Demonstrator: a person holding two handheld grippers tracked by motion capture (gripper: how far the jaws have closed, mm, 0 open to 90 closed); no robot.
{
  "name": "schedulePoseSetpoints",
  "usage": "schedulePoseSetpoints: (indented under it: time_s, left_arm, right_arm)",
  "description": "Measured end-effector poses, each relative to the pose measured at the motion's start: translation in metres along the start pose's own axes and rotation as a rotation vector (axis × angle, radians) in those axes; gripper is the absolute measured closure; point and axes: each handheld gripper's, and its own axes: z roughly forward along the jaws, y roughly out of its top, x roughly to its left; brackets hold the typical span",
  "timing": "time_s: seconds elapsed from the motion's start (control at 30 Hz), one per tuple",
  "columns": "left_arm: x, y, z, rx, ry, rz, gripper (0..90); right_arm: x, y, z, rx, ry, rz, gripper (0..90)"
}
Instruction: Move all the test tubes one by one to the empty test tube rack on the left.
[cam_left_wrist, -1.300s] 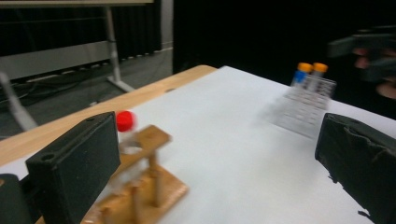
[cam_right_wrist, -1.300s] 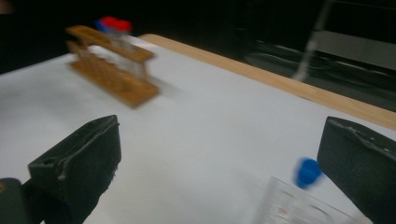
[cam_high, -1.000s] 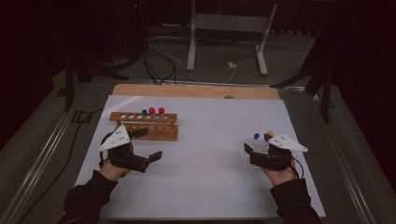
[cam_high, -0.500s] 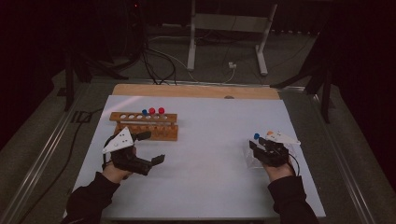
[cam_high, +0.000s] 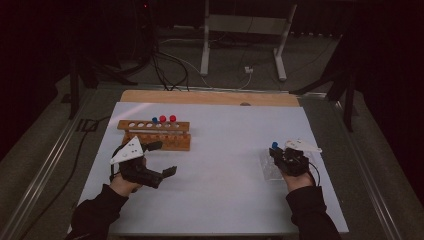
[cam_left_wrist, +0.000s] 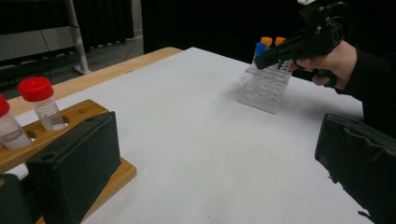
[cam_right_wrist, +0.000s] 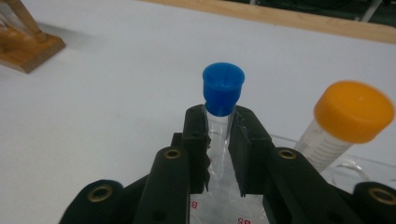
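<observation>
High view showed the white table (cam_high: 215, 165) spread wide, with the wooden rack (cam_high: 155, 134) standing toward its left side and serving as the mark for everything else; far to the right of that rack, near the table's right edge, stood the clear plastic rack (cam_high: 267, 167); the left gripper (cam_high: 162, 159) hung just in front of the wooden rack, its jaws wide apart with nothing between them, one jaw close beside the rack's near end; the right gripper (cam_high: 276, 152) sat well away from the wooden rack, over the clear one, and its jaws had just been closing; in the right gripper view they pressed on the blue-capped tube (cam_right_wrist: 223, 116) just under its cap, so the tube was gripped; that tube stood upright in the clear rack, its long axis running straight up between the jaws and its cap above their tips, so the coming move likely called for a straight lift along that axis; the right hand was plainly the nearer one; an orange-capped tube (cam_right_wrist: 348, 121) stood just beside it, faint graduation marks on its wall too small to read; red print low on the clear rack showed upside down, perhaps a letter and a number; red-capped tubes (cam_left_wrist: 39, 100) stood in the wooden rack.
</observation>
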Motion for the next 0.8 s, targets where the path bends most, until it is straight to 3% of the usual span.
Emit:
schedulePoseSetpoints:
  time_s: [0.3, 0.37, 0.53, 0.8]
  left_arm:
    - [-0.006, 0.008, -0.001, -0.008, -0.014, 0.007, 1.0]
    - [-0.009, 0.011, -0.001, -0.010, -0.012, 0.014, 1.0]
    - [-0.018, 0.018, 0.003, -0.008, -0.040, 0.024, 1.0]
    - [-0.034, 0.027, 0.010, -0.004, -0.099, 0.046, 1.0]
  right_arm:
    - [0.010, 0.020, -0.037, -0.145, -0.010, -0.061, 76.4]
    - [0.013, 0.023, -0.045, -0.176, 0.018, -0.055, 76.4]
    - [0.035, 0.030, -0.058, -0.227, 0.096, -0.128, 76.4]
    - [0.076, 0.030, -0.057, -0.201, 0.238, -0.232, 76.4]
